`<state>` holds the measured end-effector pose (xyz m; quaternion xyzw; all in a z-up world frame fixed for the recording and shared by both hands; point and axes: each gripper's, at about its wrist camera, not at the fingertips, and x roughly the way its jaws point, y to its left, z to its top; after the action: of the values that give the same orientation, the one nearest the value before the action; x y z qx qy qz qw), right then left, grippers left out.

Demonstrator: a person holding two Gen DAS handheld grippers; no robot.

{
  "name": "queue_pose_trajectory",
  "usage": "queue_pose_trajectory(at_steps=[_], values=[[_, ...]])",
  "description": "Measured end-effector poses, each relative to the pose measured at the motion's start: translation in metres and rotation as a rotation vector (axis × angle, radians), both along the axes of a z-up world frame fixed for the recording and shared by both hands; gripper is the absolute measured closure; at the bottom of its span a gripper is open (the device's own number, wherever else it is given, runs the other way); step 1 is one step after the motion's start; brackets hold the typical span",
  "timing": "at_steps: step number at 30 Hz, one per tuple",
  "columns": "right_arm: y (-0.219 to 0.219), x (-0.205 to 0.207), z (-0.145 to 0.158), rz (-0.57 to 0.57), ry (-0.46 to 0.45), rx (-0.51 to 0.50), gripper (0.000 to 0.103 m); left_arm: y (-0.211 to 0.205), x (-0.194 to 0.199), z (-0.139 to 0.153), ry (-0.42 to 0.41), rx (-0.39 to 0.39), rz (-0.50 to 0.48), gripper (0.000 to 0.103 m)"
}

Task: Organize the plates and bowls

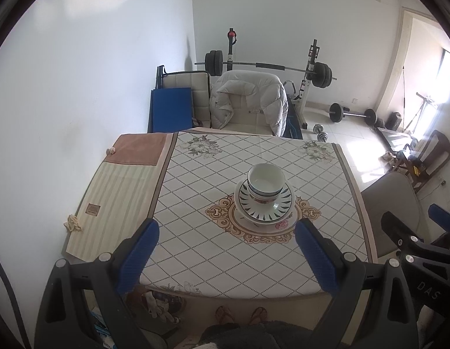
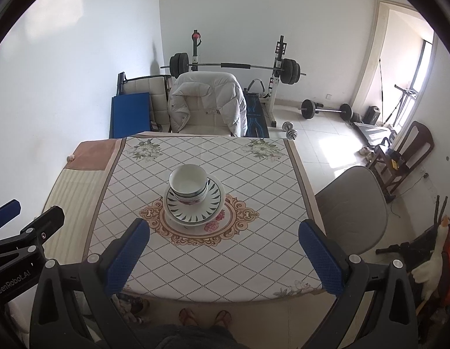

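Note:
A stack of bowls (image 1: 266, 182) sits nested on stacked plates (image 1: 264, 208) at the middle of the table (image 1: 195, 247). The top plate has a dark leaf pattern on its rim. The same bowls (image 2: 188, 183) and plates (image 2: 193, 206) show in the right wrist view. My left gripper (image 1: 227, 229) is open and empty, held above the table's near edge, short of the stack. My right gripper (image 2: 223, 229) is open and empty, also above the near edge. Each gripper shows at the edge of the other's view.
A chair with a white jacket (image 1: 248, 99) stands behind the table. A grey chair (image 2: 352, 206) stands at the table's right. A striped cloth (image 1: 114, 192) covers the table's left part. A weight bench and dumbbells (image 1: 352, 113) lie on the floor beyond.

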<state>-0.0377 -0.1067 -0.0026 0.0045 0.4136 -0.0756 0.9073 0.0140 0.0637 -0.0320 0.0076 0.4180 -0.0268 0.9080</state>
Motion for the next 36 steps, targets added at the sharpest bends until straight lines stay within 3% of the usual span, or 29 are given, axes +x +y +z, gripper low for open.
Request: queue_pose_trajectory(at_steps=[36], values=[[0.011, -0.016, 0.007, -0.033, -0.037, 0.01, 0.0, 0.009, -0.013, 0.014, -0.041, 0.004, -0.015, 0.007]])
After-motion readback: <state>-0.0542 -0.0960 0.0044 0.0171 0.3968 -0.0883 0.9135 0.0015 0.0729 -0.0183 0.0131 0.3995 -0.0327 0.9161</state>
